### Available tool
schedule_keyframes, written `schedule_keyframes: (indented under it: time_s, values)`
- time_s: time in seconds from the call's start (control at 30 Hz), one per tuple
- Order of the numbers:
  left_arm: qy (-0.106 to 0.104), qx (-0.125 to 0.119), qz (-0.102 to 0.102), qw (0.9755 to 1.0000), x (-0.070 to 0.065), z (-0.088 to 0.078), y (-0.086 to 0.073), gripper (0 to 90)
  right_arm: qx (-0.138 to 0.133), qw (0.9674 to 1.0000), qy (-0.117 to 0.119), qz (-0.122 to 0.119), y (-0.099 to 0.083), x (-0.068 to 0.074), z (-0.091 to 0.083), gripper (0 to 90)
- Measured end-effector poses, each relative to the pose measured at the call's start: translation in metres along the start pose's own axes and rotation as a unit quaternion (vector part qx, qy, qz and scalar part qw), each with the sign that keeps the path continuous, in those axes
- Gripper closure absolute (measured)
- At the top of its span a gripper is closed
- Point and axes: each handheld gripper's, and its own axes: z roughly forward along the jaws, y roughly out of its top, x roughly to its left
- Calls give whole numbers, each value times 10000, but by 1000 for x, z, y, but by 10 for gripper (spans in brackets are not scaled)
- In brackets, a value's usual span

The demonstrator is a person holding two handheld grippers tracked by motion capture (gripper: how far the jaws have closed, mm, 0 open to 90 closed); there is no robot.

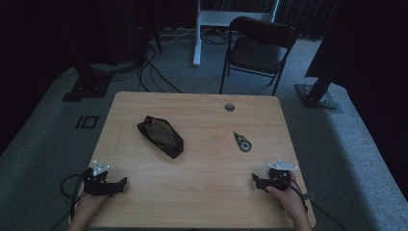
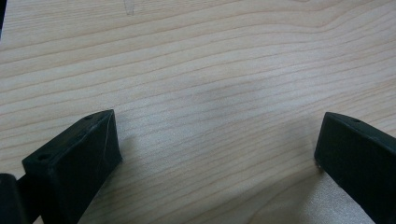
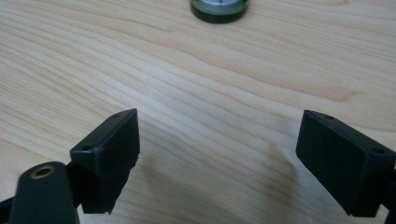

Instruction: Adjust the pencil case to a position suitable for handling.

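Grey carpet floor (image 1: 43, 139) surrounds a light wooden worktop (image 1: 202, 192), with dark curtains behind, a black folding chair (image 1: 260, 48) standing beyond the far edge, a white desk leg (image 1: 197, 33) to its left, and loose cables (image 1: 154, 72) trailing across the floor. The worktop carries a round grey cable port (image 1: 229, 107) near its far edge. A black zipped pouch (image 1: 160, 136) lies flat left of centre, set at a slant, well apart from both tools. A small green-and-black correction-tape dispenser (image 1: 242, 142) lies right of centre, nearer the right tool than the left, with bare wood between it and that tool; in the right gripper view its rounded end (image 3: 218, 9) shows at the top edge, straight ahead of the jaws. The left tool (image 1: 121, 184), held by the left hand (image 1: 89, 204) at the near left corner, rests low over the wood with its jaws wide apart and nothing between them, as the left gripper view (image 2: 217, 154) confirms. The right tool (image 1: 255, 179), held by the right hand (image 1: 293, 202) at the near right corner, likewise has its jaws spread wide over bare wood (image 3: 217, 154). Nothing lies between either tool and the pouch or the dispenser.
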Motion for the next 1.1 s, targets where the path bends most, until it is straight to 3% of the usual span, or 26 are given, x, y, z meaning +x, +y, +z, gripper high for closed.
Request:
schedule_keyframes:
  time_s: [1.1]
  values:
    - [1,-1,-1,10000,0,0,0,1,-262,9974,588,-311,38,54,27,132]
